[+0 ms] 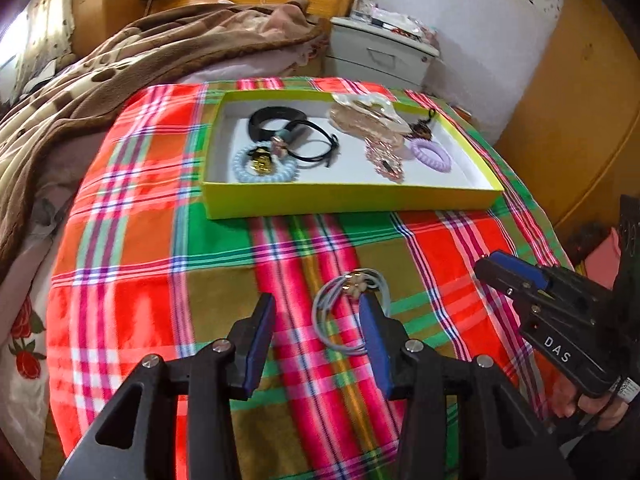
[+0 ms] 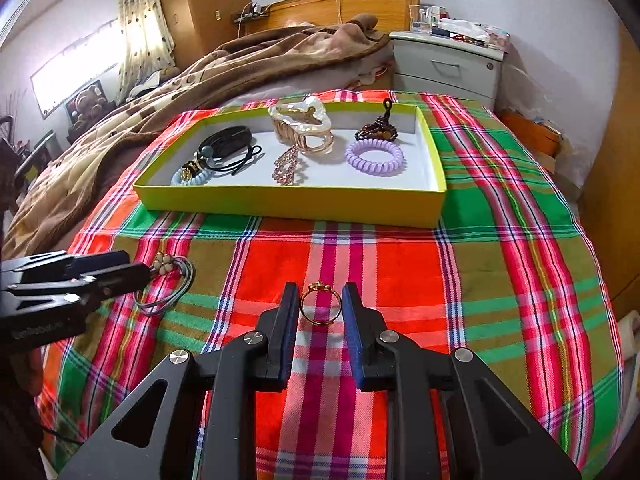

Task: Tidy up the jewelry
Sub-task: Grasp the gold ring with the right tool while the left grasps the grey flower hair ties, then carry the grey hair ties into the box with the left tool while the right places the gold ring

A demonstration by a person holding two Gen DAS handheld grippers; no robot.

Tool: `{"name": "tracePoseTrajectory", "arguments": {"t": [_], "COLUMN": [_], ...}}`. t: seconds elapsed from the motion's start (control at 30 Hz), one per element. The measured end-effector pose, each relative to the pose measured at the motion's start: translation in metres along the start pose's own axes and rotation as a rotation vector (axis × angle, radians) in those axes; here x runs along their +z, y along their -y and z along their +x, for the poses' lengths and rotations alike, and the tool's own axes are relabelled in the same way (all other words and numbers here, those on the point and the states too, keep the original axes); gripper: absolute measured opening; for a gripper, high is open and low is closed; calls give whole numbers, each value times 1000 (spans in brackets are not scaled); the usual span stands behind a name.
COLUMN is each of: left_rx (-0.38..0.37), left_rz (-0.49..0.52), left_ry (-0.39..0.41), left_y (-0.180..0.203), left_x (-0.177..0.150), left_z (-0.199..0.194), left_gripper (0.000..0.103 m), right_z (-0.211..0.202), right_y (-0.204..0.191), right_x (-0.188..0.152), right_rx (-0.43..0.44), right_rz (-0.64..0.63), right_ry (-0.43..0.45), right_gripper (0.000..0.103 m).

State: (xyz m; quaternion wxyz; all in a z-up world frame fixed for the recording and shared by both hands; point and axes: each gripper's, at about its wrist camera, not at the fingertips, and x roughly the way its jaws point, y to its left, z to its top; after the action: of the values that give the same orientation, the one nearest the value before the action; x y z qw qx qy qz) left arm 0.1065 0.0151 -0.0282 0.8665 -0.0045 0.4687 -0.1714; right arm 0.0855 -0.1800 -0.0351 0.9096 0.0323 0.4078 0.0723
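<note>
A yellow-green tray [image 1: 348,200] [image 2: 288,204] lies on the plaid cloth and holds hair ties, a pearly claw clip [image 2: 300,128], a purple coil tie [image 2: 374,157] and other pieces. A grey hair tie with a beige flower [image 1: 350,308] [image 2: 168,280] lies on the cloth; my open left gripper [image 1: 318,312] has its right finger over it. A gold ring [image 2: 320,304] lies on the cloth between the fingers of my open right gripper [image 2: 320,294]. The right gripper also shows in the left wrist view [image 1: 492,266].
The plaid cloth [image 2: 500,240] covers a bed end. A brown blanket [image 2: 200,76] lies behind and to the left. A white nightstand [image 2: 448,64] with clutter stands at the back right. A wooden headboard [image 2: 340,4] is behind.
</note>
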Motion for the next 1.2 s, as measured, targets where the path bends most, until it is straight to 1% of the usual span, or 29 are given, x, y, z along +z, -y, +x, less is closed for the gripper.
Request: {"name": "tracePoseTrajectory", "arguments": {"t": [0.13,0.17,0.33,0.57,0.6,0.63,0.67,0.73,0.77,0.83,1.0,1.2], "left_rx": [21,35,81,95,98,102,102,103,97,87,64,61], "left_rz": [48,63,120,137,137,142,144,141,138,127,101,88], "left_ry": [-32,-20,-26,-20,-20,-20,-18,-19,-19,-21,-19,10], "left_y": [9,11,20,23,23,24,25,24,24,22,20,20], "left_x": [1,1,5,9,9,10,10,11,11,12,13,14], "left_z": [12,12,17,22,23,23,23,23,22,22,19,10], "left_gripper": [45,45,45,45,44,39,36,24,23,18,17,17], "right_z": [-2,-3,-6,-5,-5,-6,-6,-6,-6,-5,-6,-11], "right_y": [-1,0,1,1,1,0,0,1,0,0,0,0], "right_x": [2,2,4,5,5,6,6,6,6,6,7,8], "right_rx": [7,7,12,14,14,11,10,13,12,10,12,12], "right_rz": [0,1,5,7,5,2,1,2,0,1,3,1], "right_ry": [8,12,20,18,19,21,22,21,21,20,24,39], "right_gripper": [23,23,23,23,23,23,23,23,23,23,23,23]}}
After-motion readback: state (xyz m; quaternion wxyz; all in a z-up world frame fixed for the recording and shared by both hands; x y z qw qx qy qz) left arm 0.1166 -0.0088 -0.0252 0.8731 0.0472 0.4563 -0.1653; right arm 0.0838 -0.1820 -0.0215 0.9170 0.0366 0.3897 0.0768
